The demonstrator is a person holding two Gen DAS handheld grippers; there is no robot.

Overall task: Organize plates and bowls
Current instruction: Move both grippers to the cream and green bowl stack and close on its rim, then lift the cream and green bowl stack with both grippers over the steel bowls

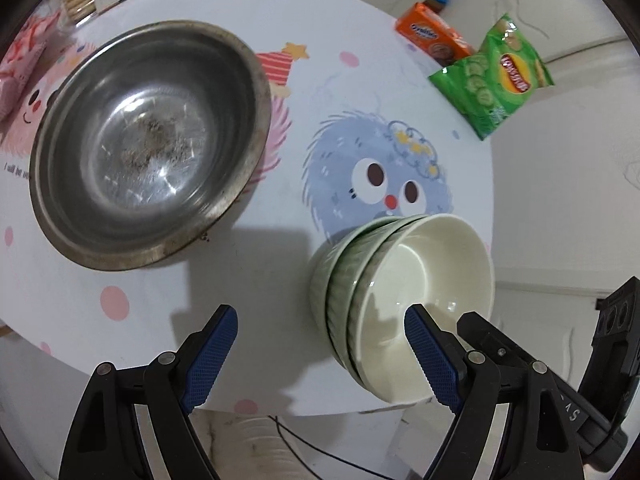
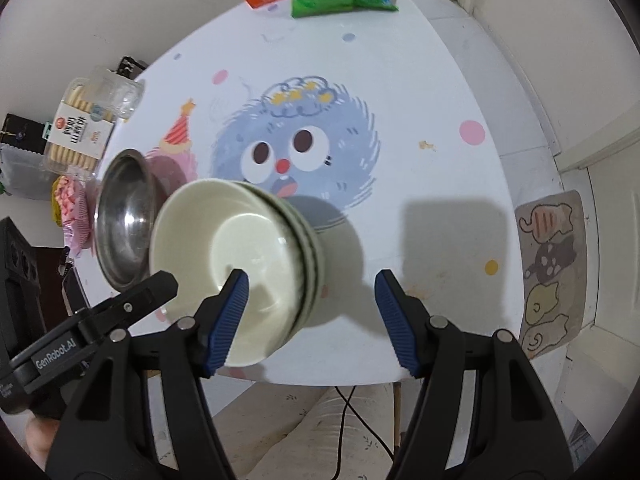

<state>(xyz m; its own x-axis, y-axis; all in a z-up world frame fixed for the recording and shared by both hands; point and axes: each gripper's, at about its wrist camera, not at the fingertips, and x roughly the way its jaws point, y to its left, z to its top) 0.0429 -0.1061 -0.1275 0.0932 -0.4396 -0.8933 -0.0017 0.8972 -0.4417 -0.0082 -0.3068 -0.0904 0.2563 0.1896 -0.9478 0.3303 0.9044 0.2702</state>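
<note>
Round table (image 1: 248, 264), white cloth printed with a blue fuzzy creature. Large steel bowl (image 1: 148, 144) sits toward the left edge, gritty residue in its bottom. Stack of green-ribbed ceramic bowls (image 1: 404, 300), cream inside, stands close to the near edge, just right of the steel bowl and apart from it. Green chip bag (image 1: 496, 76) and orange box (image 1: 432, 32) lie at the far edge. Left gripper (image 1: 320, 352) jaws wide apart, holding nothing; its right finger hangs over the stack's rim. Right gripper (image 2: 312, 320) likewise gaping, empty, left finger over the same stack.
</note>
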